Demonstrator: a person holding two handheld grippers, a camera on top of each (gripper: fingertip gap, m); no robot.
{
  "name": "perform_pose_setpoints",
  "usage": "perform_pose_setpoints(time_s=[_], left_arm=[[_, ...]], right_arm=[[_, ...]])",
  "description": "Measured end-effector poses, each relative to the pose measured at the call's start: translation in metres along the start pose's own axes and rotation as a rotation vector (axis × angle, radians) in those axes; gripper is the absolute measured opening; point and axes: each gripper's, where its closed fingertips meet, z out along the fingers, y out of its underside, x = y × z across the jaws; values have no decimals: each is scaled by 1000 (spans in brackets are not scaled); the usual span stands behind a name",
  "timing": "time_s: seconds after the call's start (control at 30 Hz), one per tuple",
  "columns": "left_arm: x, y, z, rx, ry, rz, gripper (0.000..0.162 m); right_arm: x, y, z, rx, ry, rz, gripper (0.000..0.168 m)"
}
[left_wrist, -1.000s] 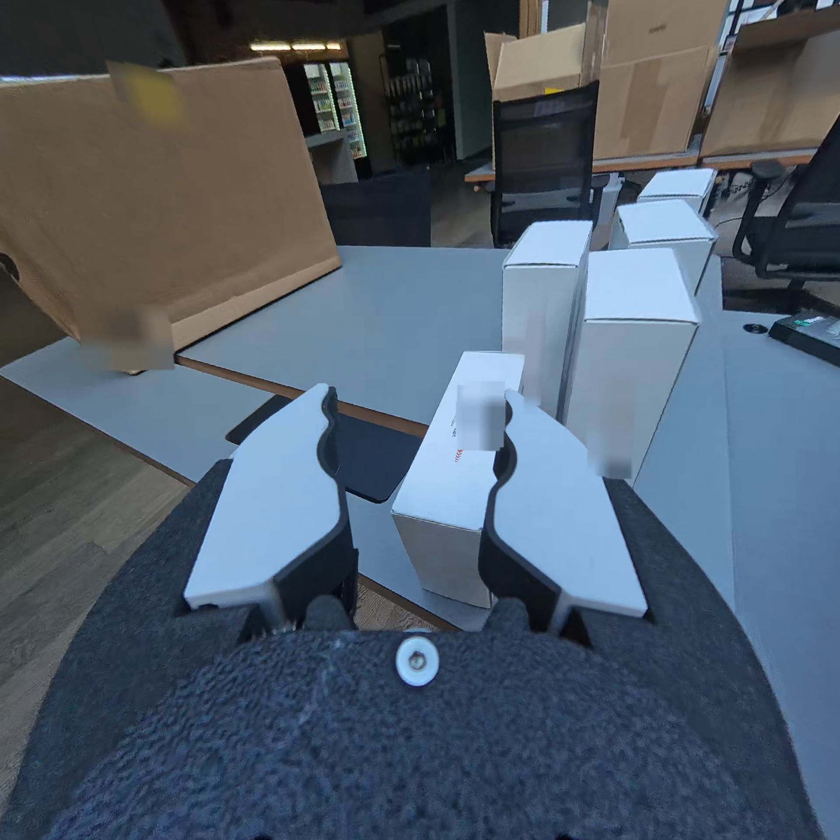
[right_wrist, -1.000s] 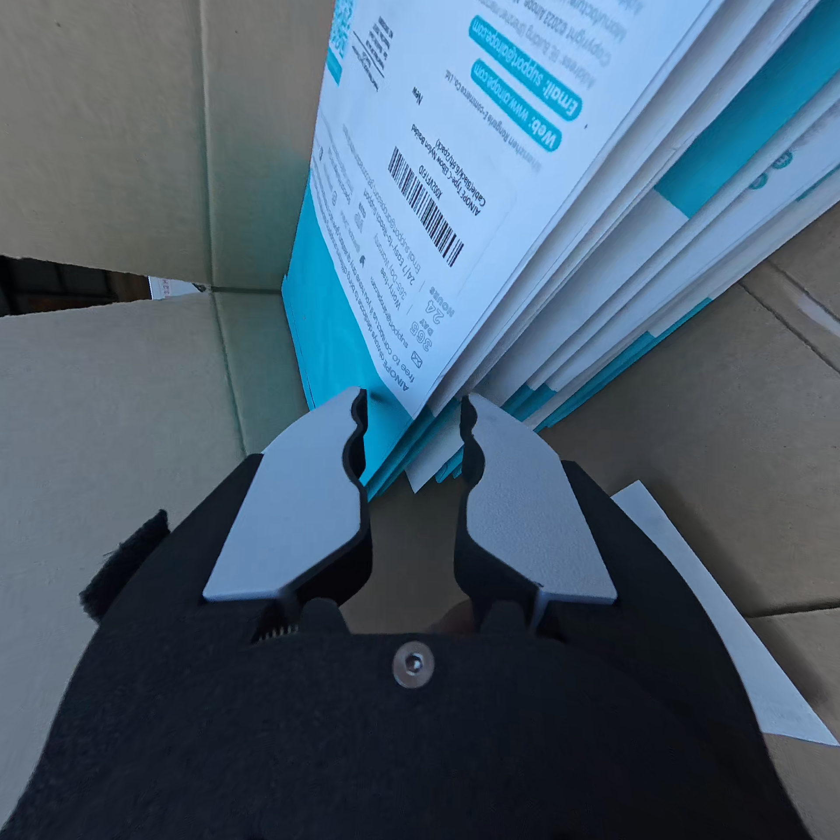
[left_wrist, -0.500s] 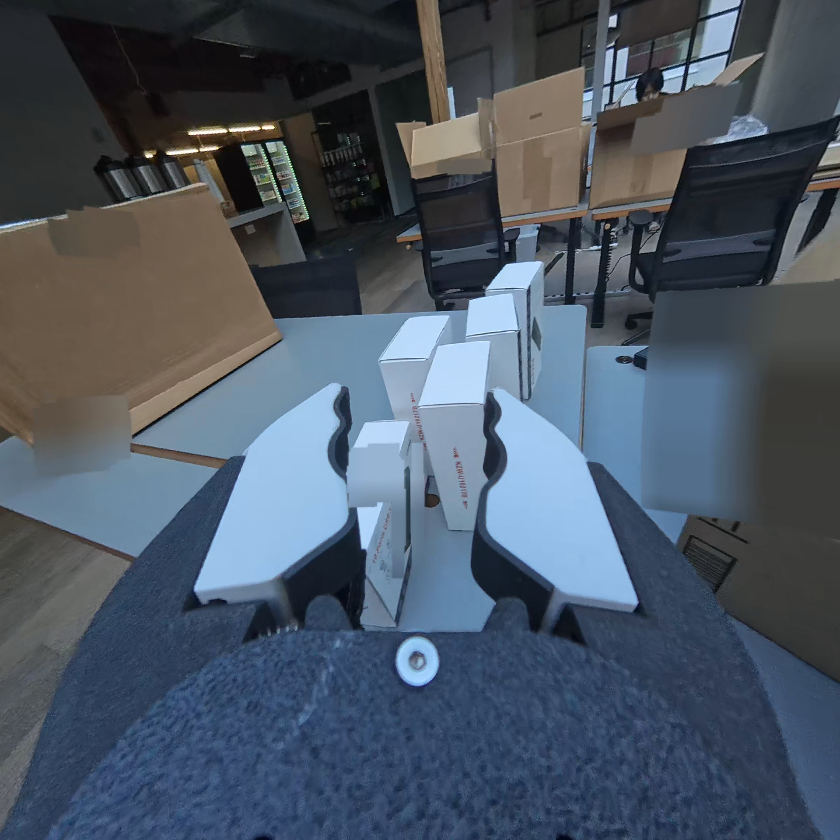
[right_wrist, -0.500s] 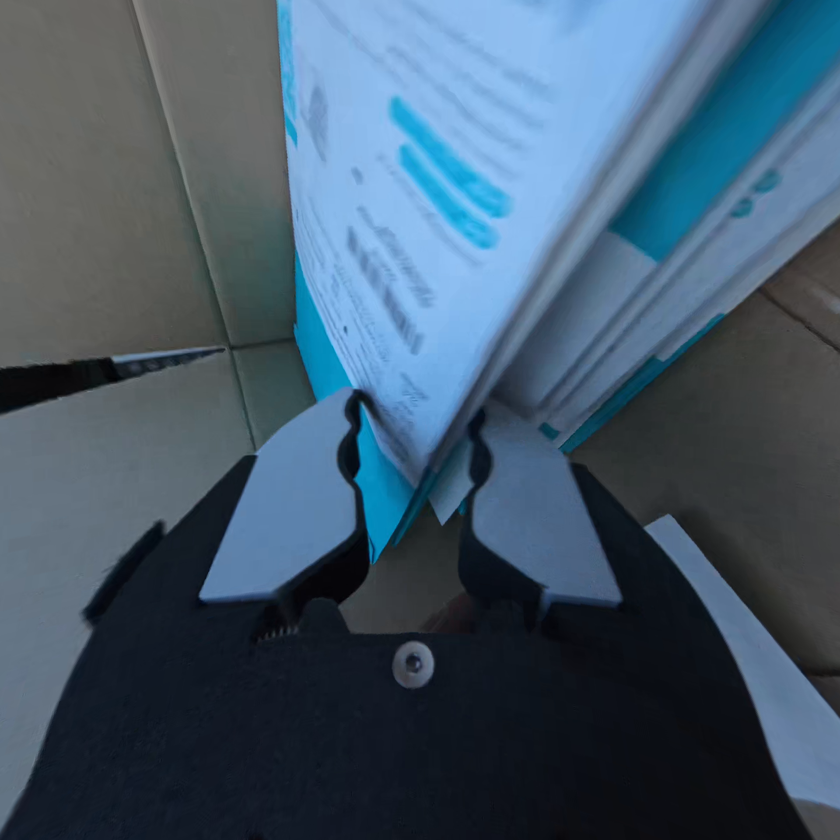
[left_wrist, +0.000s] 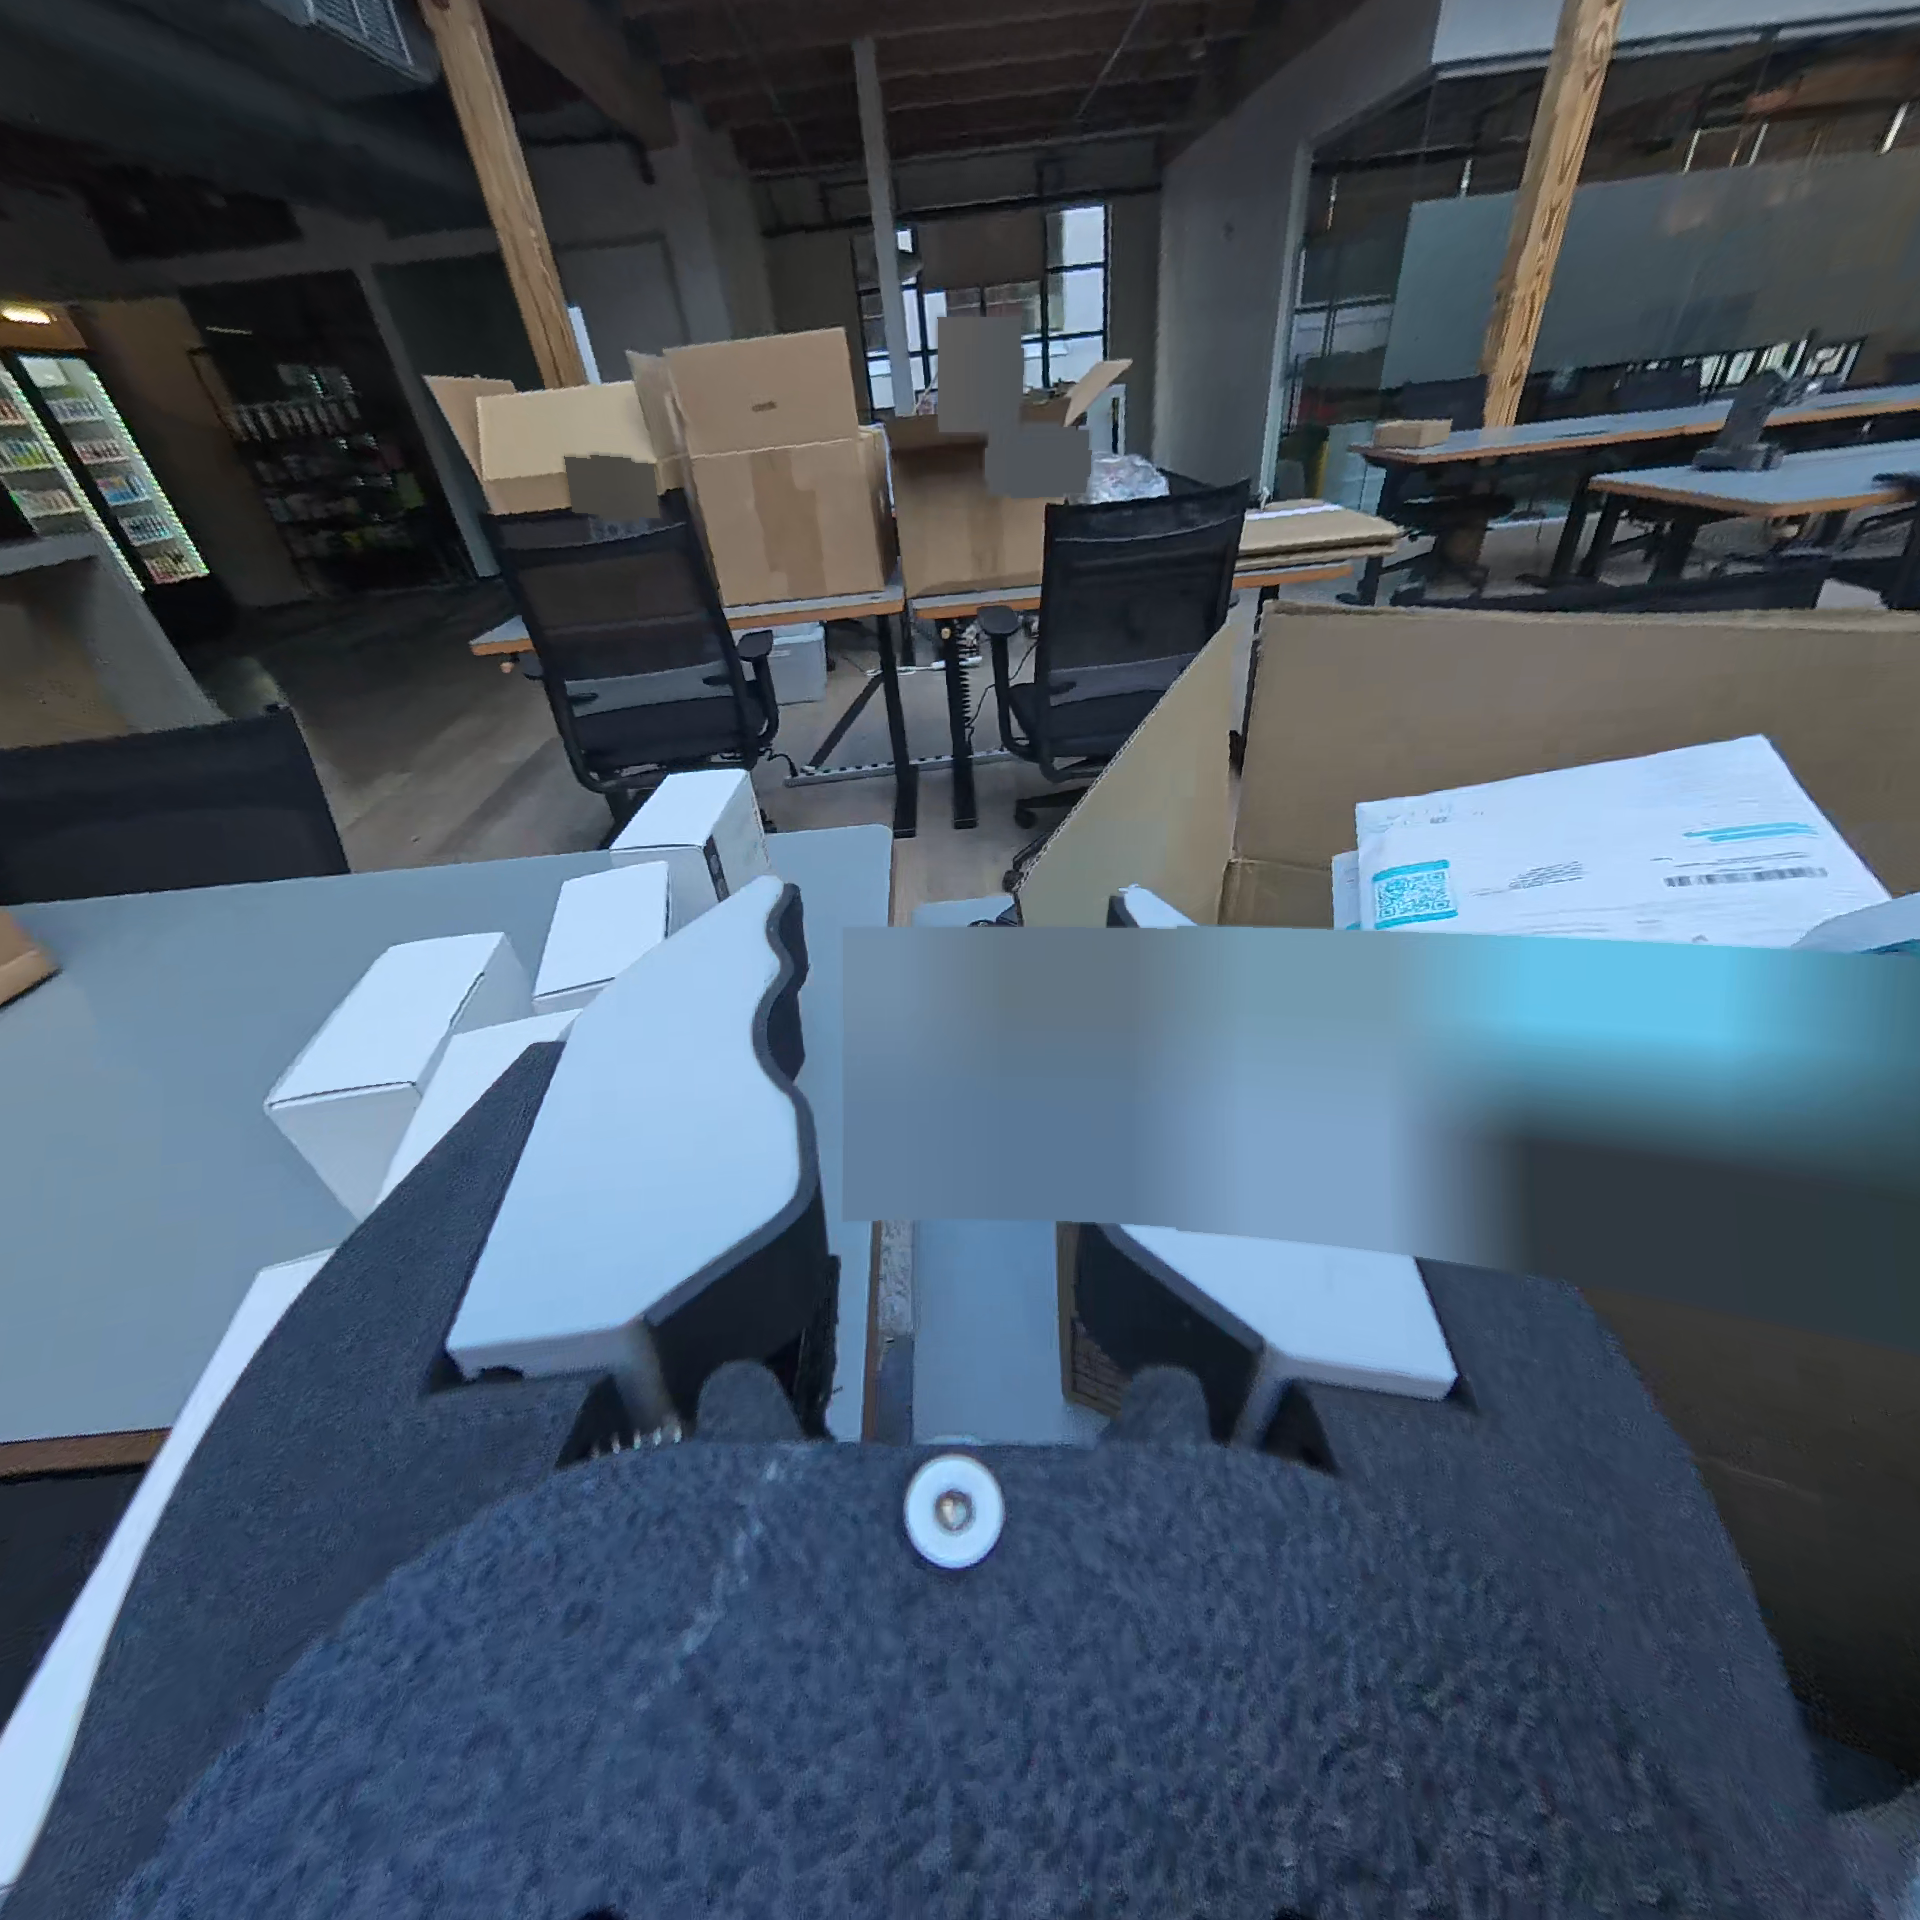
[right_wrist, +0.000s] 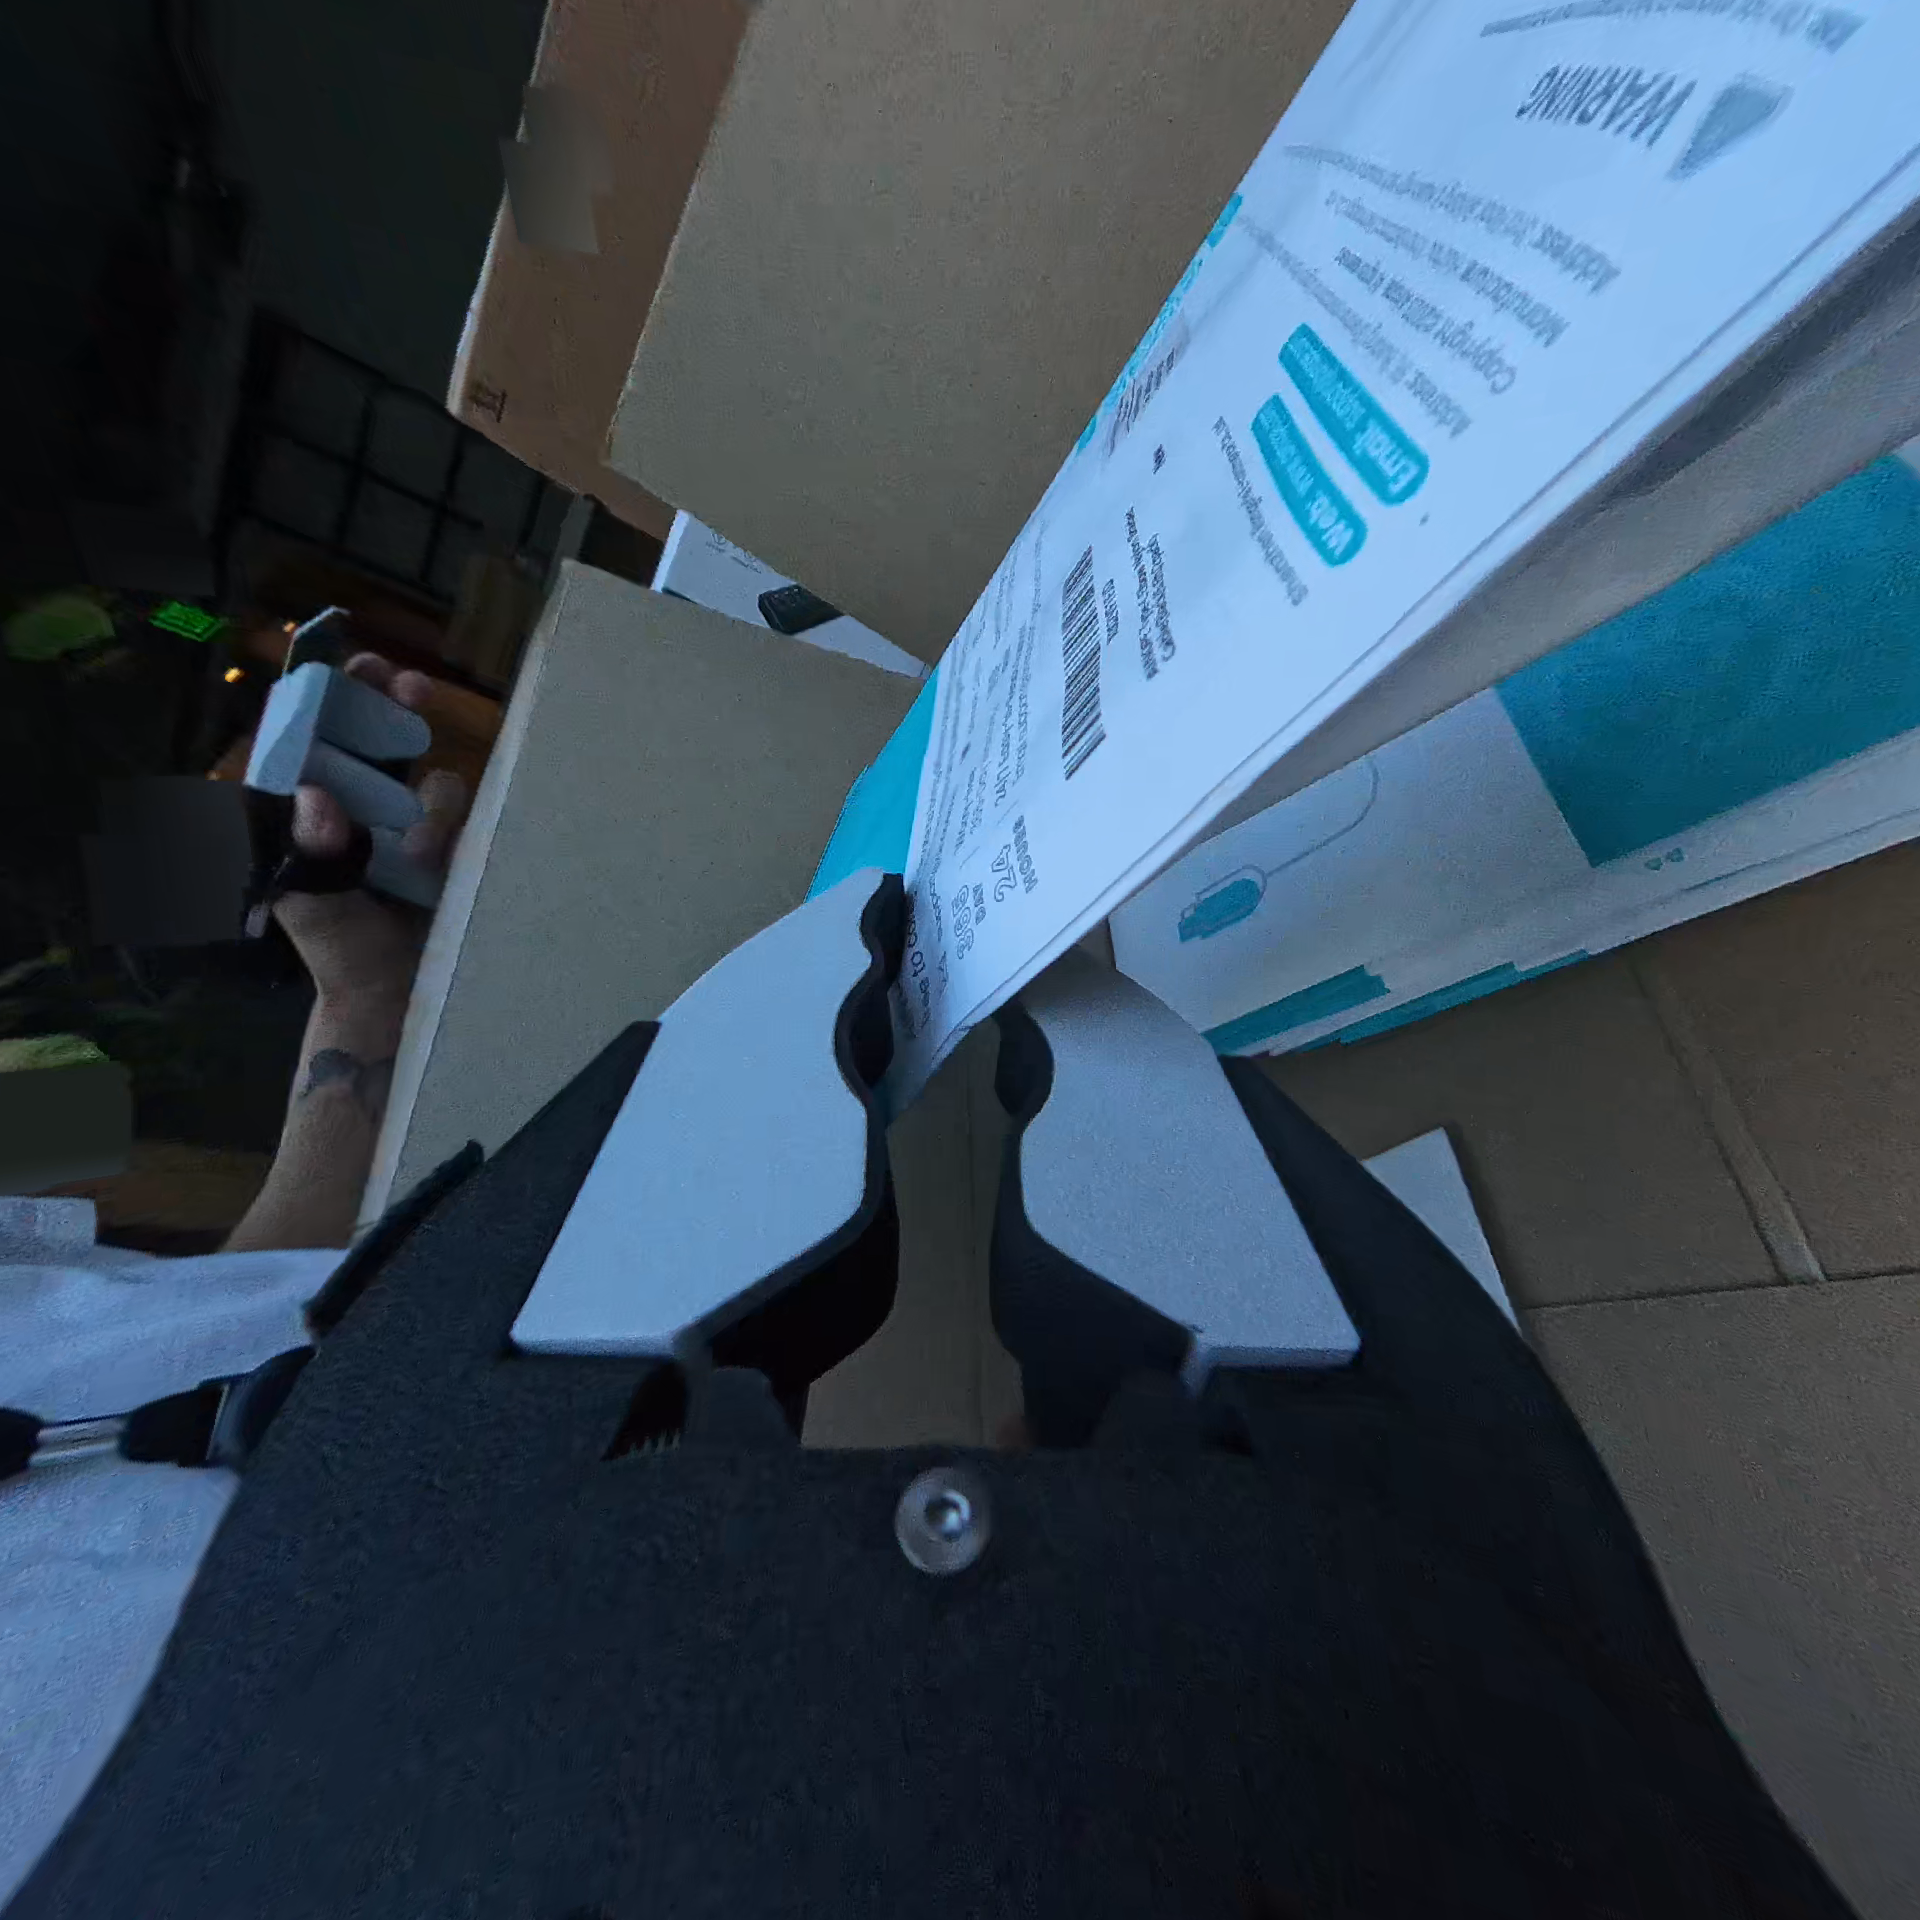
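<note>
**Right gripper** (right_wrist: 940, 997): clenched on the lower edge of a flat white-and-teal printed packet (right_wrist: 1299, 540). The packet's corner sits between the jaws and the packet rises tilted toward 1 o'clock.

**Container:** open cardboard box (right_wrist: 1714, 1143).
- Its floor lies under the gripper and its flaps stand at 11 to 12 o'clock.
- It holds a stack of like packets (right_wrist: 1558, 831) at 2 o'clock, leaning just behind the held one.
- A loose white sheet (right_wrist: 1439, 1205) lies on the floor at 4 o'clock.

**Person's hand** (right_wrist: 353, 821): outside the box wall at 9 o'clock.

**Left gripper** (left_wrist: 956, 914): released, with the jaws wide apart. Nothing is seen between them, though a blurred patch hides most of the right finger.
- Nearest things are white cartons (left_wrist: 395, 1039) at 10 o'clock, grouped on the grey table (left_wrist: 156, 1143).
- The cardboard box stands at 2 o'clock, with packets showing above its wall.
- Office chairs (left_wrist: 634, 644) are far off at 12 o'clock.
</note>
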Motion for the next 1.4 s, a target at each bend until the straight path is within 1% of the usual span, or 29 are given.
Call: perform_pose_setpoints(time_s=[0.1,0.13,0.2,0.27,0.33,0.37,0.43,0.5,0.6,0.67,0.73,0.8,0.87,0.93,0.97,1.0,1.03,1.07,1.13,1.17,1.2,1.3,1.37,1.4], left_arm=[[4,6,-2,-20,-7,-82,54],[4,8,-6,-23,-17,-113,54],[2,10,-15,-22,-34,-186,53],[-7,9,-23,-2,-55,-227,53],[-22,7,-26,23,-66,-221,52],[-31,5,-26,37,-64,-212,52],[-52,2,-24,70,-54,-208,52],[-77,-3,-26,115,-34,-234,52],[-121,-1,-38,152,-4,-254,52],[-155,9,-54,143,1,-261,52],[-193,19,-76,140,-2,-327,51],[-232,30,-100,141,-7,-444,51],[-268,44,-125,133,-25,-550,50],[-298,54,-149,129,-55,-580,47],[-312,60,-158,120,-89,-575,46],[-324,65,-166,106,-114,-564,46],[-332,70,-171,90,-123,-553,46],[-339,74,-173,77,-124,-545,46],[-347,79,-169,56,-114,-539,46],[-349,78,-162,56,-94,-545,46],[-348,77,-153,58,-62,-555,46],[-328,65,-109,50,122,-564,46],[-301,54,-75,24,284,-524,48],[-285,48,-59,18,366,-495,48]], right_arm=[[-45,-14,-40,-48,-6,-166,11],[-63,-22,-50,-46,-35,-188,13],[-103,-44,-62,-48,-114,-235,11],[-142,-69,-59,-64,-167,-311,13],[-181,-98,-37,-84,-208,-377,13],[-202,-113,-20,-93,-241,-394,13],[-244,-143,30,-116,-324,-385,13],[-279,-169,100,-142,-378,-369,13],[-316,-196,228,-166,-398,-353,13],[-325,-207,319,-170,-399,-289,13],[-322,-212,404,-185,-401,-190,14],[-312,-210,479,-209,-384,-95,13],[-297,-203,540,-244,-341,-24,13],[-279,-192,590,-292,-289,-7,12],[-264,-184,611,-316,-236,8,14],[-245,-174,627,-342,-160,50,19],[-229,-162,636,-378,-100,95,48],[-220,-155,637,-397,-66,135,71],[-218,-158,616,-369,-40,128,82],[-225,-161,596,-364,-49,85,85],[-237,-167,570,-353,-74,42,85],[-271,-179,466,-283,-116,-100,84],[-278,-178,388,-215,-75,-196,83],[-275,-175,349,-181,-32,-239,83]])
